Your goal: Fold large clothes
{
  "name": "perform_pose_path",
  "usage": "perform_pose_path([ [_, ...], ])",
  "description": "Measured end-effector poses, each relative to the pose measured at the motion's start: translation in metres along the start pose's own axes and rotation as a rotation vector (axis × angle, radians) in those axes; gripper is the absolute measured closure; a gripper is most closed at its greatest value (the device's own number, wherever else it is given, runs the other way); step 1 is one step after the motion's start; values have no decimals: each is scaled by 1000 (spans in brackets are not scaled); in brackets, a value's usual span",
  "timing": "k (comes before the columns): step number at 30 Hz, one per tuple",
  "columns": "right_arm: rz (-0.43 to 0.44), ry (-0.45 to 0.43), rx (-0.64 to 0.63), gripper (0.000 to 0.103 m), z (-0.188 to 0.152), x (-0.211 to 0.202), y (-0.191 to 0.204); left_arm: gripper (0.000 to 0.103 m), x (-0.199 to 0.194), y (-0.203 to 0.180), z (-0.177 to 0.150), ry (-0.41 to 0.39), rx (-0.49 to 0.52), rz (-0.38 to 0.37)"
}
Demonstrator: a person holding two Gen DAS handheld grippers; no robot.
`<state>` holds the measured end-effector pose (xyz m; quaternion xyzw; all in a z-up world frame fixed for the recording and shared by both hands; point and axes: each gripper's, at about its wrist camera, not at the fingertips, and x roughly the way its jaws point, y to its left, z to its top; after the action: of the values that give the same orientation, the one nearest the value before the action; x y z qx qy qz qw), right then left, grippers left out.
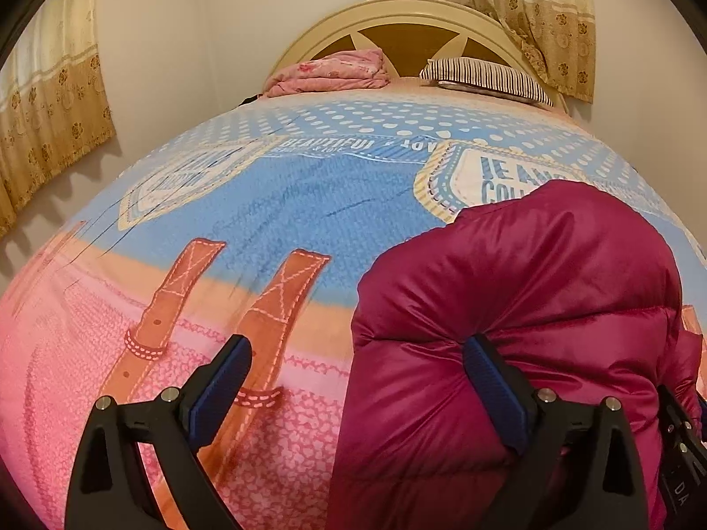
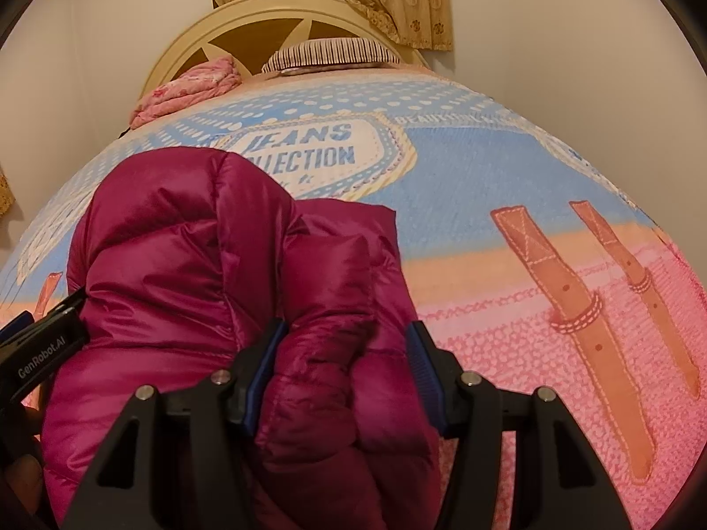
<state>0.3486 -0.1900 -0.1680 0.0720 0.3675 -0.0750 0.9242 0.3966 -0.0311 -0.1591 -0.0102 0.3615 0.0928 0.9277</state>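
A shiny magenta puffer jacket lies bunched on the bed, thick and folded over itself. My left gripper stands wide open at the jacket's left edge. Its right finger presses into the padding, while its left finger hangs over bare bedsheet. My right gripper is shut on a thick fold of the jacket, with both blue pads against the fabric. The left gripper's black body shows at the left edge of the right wrist view.
The bedsheet is blue and pink with printed belts and lettering. At the head end sit a folded pink blanket, a striped pillow and a cream headboard. Patterned curtains hang behind and at the left wall.
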Motion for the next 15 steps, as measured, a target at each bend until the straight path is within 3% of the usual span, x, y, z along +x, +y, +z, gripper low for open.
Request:
perform_pose_path([
  [8,5,9,5,44,-1,7,-1,5,10,4,-2,38,-24,-41],
  [15,-7,20,-3,42,-2,10,0,5,13,2,-4,48,-16,-33],
])
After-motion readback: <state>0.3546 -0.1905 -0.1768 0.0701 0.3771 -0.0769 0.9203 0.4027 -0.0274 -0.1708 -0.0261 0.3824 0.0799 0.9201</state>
